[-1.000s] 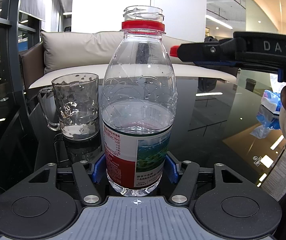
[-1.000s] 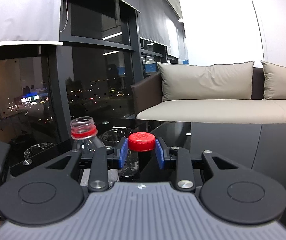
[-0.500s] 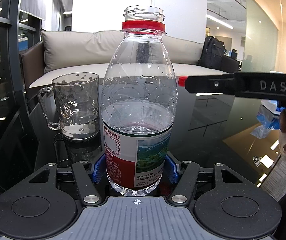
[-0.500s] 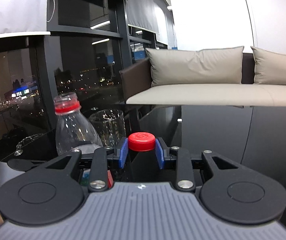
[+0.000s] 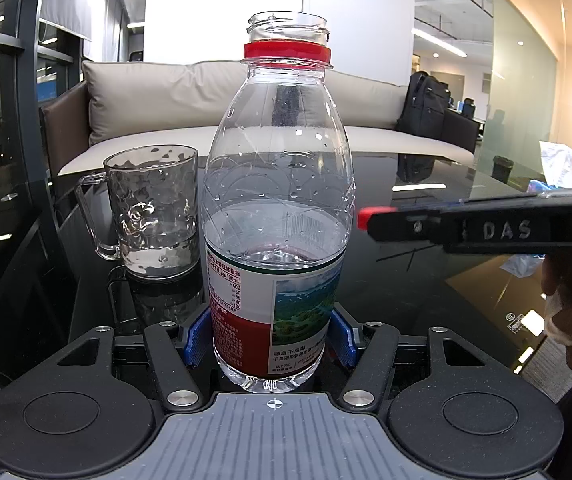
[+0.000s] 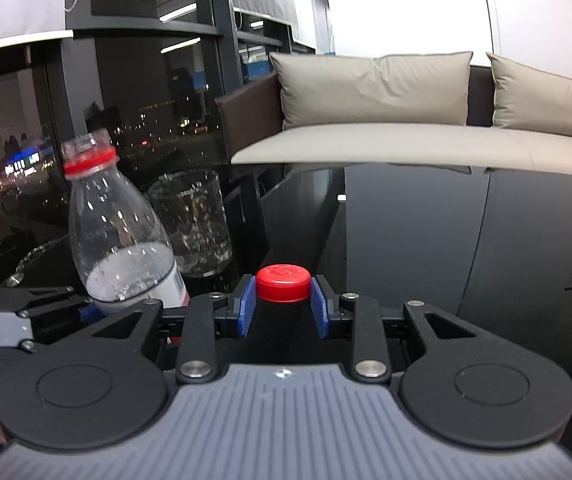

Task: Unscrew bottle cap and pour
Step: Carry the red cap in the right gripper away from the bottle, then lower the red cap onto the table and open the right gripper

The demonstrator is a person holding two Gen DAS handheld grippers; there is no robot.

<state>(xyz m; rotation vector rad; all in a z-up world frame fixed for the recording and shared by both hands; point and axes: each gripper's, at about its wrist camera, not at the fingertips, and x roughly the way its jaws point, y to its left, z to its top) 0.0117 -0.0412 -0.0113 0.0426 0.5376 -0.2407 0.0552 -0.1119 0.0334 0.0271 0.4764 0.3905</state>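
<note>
Unscrewing is finished, as I judge it: the water bottle [image 5: 276, 216] stands upright on the black glossy table [image 5: 426, 280] with its neck open, only the red ring left under the thread. The left gripper [image 5: 272, 336] is clamped on the lower, labelled part of the bottle, 1 blue pad on each side. The right gripper [image 6: 284, 306] is closed on the red cap [image 6: 283, 283], which sits between its 2 blue pads, away from the bottle and low over the table; in the left wrist view this gripper reaches in from the right, beside the bottle body. The glass mug [image 5: 154, 212] stands just behind and left of the bottle, with a little water at the bottom. The bottle looks about half full. The step in hand seems to be carrying the cap aside. Next, I think, the cap should be put down on a free part of the table, and then the left gripper must lift the bottle and tip its mouth over the mug rim, slowly, because the thin plastic can deform under the grip.
</note>
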